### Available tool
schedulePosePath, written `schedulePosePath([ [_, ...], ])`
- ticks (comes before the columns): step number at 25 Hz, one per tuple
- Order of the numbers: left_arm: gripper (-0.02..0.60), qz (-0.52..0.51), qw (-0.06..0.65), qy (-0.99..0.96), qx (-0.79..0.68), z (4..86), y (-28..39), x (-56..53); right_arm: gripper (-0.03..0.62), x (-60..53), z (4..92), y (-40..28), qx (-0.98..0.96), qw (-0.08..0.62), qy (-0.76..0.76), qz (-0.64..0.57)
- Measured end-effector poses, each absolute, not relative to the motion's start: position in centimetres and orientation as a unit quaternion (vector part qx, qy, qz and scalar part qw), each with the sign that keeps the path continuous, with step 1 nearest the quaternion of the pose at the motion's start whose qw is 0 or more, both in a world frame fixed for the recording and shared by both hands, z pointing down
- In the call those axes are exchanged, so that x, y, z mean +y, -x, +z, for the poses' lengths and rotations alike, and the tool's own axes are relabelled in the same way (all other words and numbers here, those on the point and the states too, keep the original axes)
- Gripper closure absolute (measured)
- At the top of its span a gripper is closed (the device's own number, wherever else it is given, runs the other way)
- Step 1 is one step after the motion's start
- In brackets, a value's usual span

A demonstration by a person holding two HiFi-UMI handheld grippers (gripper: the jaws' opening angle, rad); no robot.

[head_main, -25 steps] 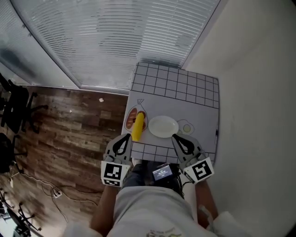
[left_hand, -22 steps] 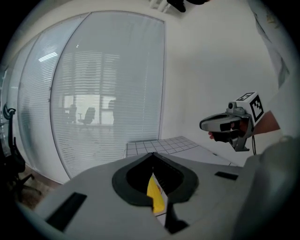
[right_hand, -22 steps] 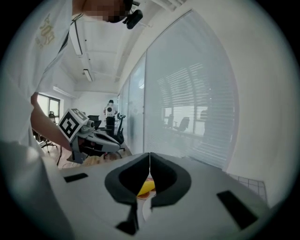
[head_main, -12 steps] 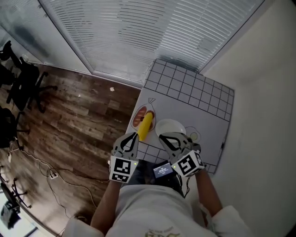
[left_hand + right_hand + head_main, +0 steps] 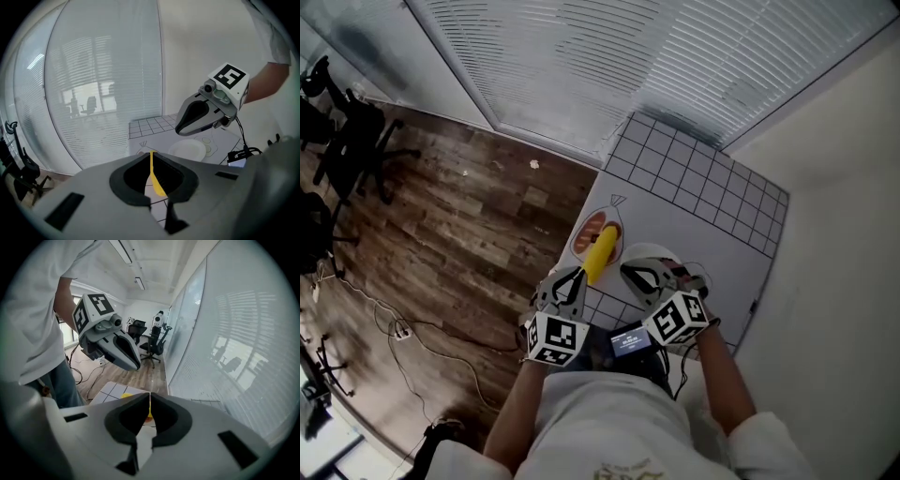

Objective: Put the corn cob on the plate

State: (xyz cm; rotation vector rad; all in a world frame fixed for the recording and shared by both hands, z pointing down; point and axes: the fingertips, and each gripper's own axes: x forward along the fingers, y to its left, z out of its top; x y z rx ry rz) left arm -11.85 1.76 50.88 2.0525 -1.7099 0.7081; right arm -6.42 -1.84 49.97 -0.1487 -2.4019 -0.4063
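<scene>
Yellow corn cob (image 5: 600, 253) lies near the mat's (image 5: 703, 220) left edge, beside the plate (image 5: 651, 249). My left gripper (image 5: 576, 275) and right gripper (image 5: 628, 270) are both closed and empty. If I don't open them, I risk nudging the cob off the edge.

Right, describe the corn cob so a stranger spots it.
Find the white grid-printed table mat beside the window blinds. At its left edge a yellow corn cob lies across an orange printed oval, beside the round white plate; nothing else is yellow and rod-shaped.
</scene>
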Motion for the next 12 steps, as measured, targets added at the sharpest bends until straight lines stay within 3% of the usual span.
schedulePosePath([
  [3, 0.571, 0.259, 0.199, -0.731, -0.599, 51.9, 11.7, 1.4, 0.585, -2.5, 51.0, 7.0, -0.919, 0.357, 0.07, -0.155],
  [5, 0.563, 0.26, 0.205, -0.735, -0.592, 52.3, 11.5, 1.1, 0.534, -2.7, 51.9, 7.3, -0.914, 0.367, 0.081, -0.154],
  [12, 0.433, 0.287, 0.239, -0.744, -0.554, 55.1, 10.0, 0.6, 0.456, -2.3, 55.2, 7.5, -0.892, 0.4, 0.134, -0.162],
])
